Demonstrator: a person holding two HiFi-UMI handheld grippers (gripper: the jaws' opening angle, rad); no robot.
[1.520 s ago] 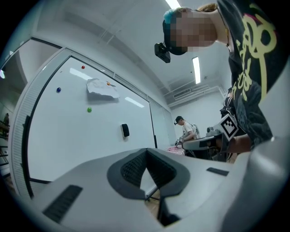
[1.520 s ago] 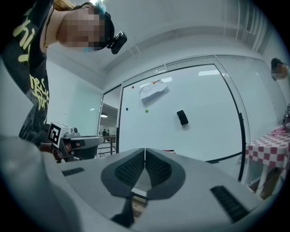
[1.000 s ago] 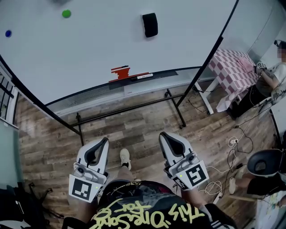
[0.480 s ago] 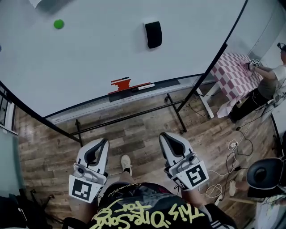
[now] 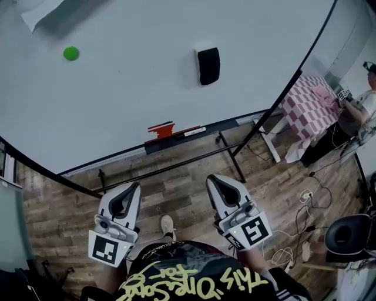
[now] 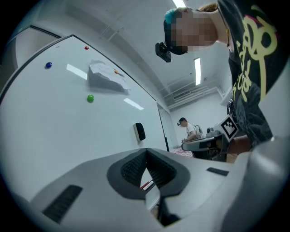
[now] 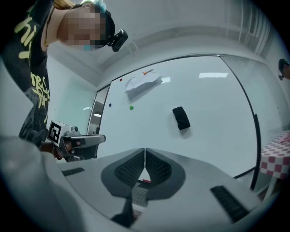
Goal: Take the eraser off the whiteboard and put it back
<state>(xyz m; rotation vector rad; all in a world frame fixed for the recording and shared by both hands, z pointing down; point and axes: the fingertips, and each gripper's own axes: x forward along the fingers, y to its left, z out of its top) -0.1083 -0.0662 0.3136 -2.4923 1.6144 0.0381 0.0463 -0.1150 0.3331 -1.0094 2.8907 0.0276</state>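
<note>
A black eraser (image 5: 208, 66) sticks to the whiteboard (image 5: 129, 94), up and right of its middle; it also shows as a dark block in the left gripper view (image 6: 140, 131) and the right gripper view (image 7: 181, 118). Both grippers hang low in front of the person, well short of the board. My left gripper (image 5: 131, 189) is shut with nothing between its pads (image 6: 138, 165). My right gripper (image 5: 213, 180) is shut and empty too, its pads (image 7: 152, 165) meeting at the tips. The eraser lies above and ahead of the right gripper.
The board's tray (image 5: 176, 134) holds a red object and a marker. A green magnet (image 5: 71, 53) and a pinned paper (image 5: 41, 12) sit at the upper left. A checkered table (image 5: 308, 100) and a person (image 5: 361, 106) stand at the right; cables (image 5: 299, 200) lie on the wooden floor.
The whiteboard, eraser and tray have slid down and grown in the head view as the person walks toward the board. Both grippers stay shut in the same pose.
</note>
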